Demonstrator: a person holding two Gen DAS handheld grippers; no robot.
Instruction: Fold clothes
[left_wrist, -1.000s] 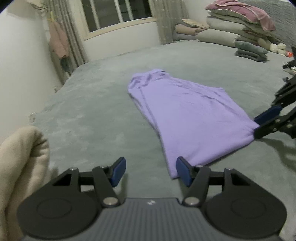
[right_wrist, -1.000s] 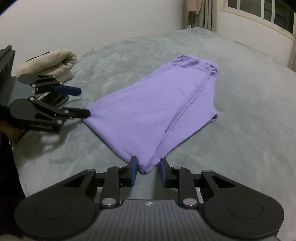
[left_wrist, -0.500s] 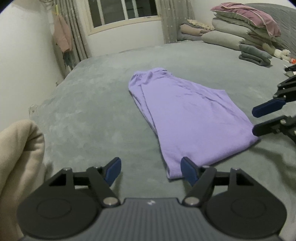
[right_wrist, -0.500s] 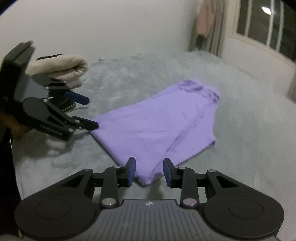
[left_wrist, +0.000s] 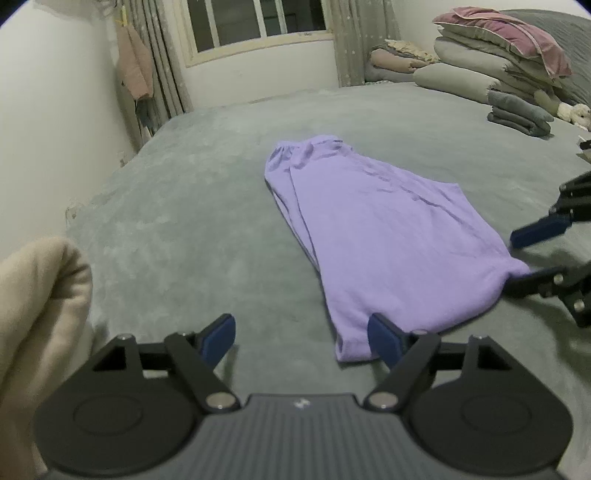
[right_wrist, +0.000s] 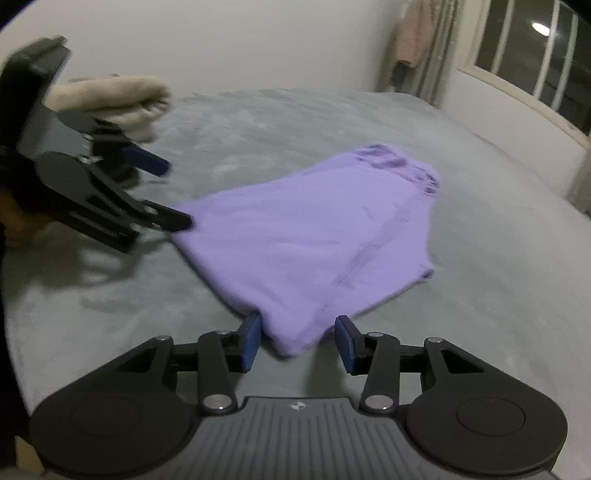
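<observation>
1. A wide bed covered in a plush grey-green blanket (left_wrist: 192, 206) fills both views and serves as the work surface.
2. A lilac, soft-knit garment folded lengthwise (left_wrist: 376, 236) lies flat near the middle of the bed, its gathered end pointing toward the window and its wide hem toward the cameras.
3. The left gripper (left_wrist: 301, 338) hovers at one near corner of the hem. Its blue-padded jaws have just been opening and stand wide, released; the corner lies just beside the right-hand pad, not pinched.
4. The right gripper (right_wrist: 297, 341) sits at the other hem corner. Its jaws have also just been opening, and the cloth corner lies loose between the pads.
5. A cream fleece sleeve (left_wrist: 33, 314) shows at the left edge of the left view.
6. White walls enclose the room. A barred window with a pale frame (left_wrist: 255, 22) sits behind beige curtains (left_wrist: 162, 74), and a pink cloth (left_wrist: 135, 62) hangs beside them.
7. Stacked grey and pink pillows and quilts (left_wrist: 495, 62) rest at the far right corner of the bed.
</observation>
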